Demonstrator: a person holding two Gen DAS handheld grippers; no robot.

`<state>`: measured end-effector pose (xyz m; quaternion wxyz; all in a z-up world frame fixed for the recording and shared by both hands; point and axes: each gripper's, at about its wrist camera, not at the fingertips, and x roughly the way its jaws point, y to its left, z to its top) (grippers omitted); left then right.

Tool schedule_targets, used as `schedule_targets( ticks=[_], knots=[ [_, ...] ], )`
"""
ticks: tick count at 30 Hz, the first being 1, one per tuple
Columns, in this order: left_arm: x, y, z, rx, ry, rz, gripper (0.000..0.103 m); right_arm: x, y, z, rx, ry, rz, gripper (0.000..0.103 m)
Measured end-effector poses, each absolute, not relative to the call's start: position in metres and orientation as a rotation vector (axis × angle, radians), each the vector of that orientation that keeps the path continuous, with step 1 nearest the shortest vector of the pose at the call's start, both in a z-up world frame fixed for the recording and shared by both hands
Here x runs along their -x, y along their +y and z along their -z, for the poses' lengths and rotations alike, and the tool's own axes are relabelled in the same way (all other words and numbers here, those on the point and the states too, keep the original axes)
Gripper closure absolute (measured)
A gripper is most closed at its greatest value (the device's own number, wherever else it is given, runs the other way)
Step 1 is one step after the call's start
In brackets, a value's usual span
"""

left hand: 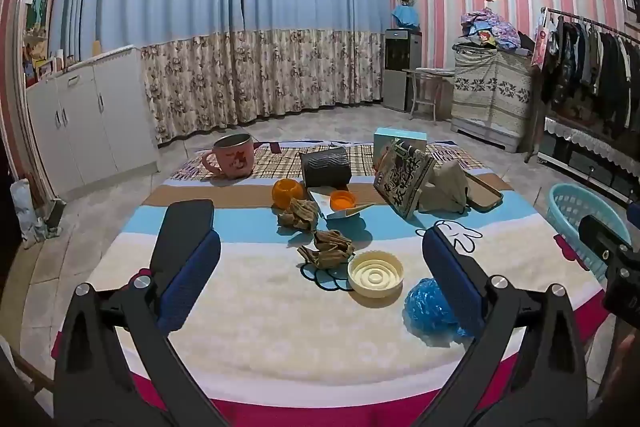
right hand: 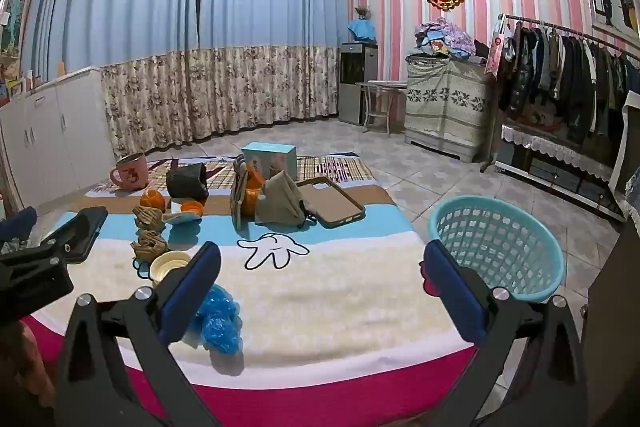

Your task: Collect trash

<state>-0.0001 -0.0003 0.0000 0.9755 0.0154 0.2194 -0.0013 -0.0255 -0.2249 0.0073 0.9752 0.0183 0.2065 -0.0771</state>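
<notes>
On the blanket-covered table (left hand: 260,327) lie two crumpled brown paper wads (left hand: 326,249) (left hand: 298,215), a cream round lid (left hand: 375,279), a crumpled blue plastic bag (left hand: 426,307), orange peel (left hand: 287,193) and an orange cap (left hand: 342,199) on a white paper tray. My left gripper (left hand: 320,259) hovers open over the near part of the table, the wads and lid between its wide fingers but untouched. My right gripper (right hand: 320,279) is open too, with the blue bag (right hand: 218,319) by its left finger. A turquoise basket (right hand: 496,247) stands on the floor right of the table.
Farther back sit a pink mug (left hand: 232,157), a dark roll (left hand: 325,167), a printed snack bag (left hand: 402,183), a light blue box (left hand: 400,143), a beige cloth pouch (left hand: 446,189) and a phone case (right hand: 330,201). White cabinets (left hand: 80,123) line the left wall; a clothes rack (right hand: 560,79) stands right.
</notes>
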Motion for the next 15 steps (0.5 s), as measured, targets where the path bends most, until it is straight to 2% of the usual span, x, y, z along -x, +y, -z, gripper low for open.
schedule_targets(
  ticks=[15],
  knots=[
    [0.0021, 0.0007, 0.0006, -0.049, 0.428, 0.002, 0.005, 0.0251, -0.2253, -0.0080, -0.037, 0.414, 0.154, 0.004]
  ],
)
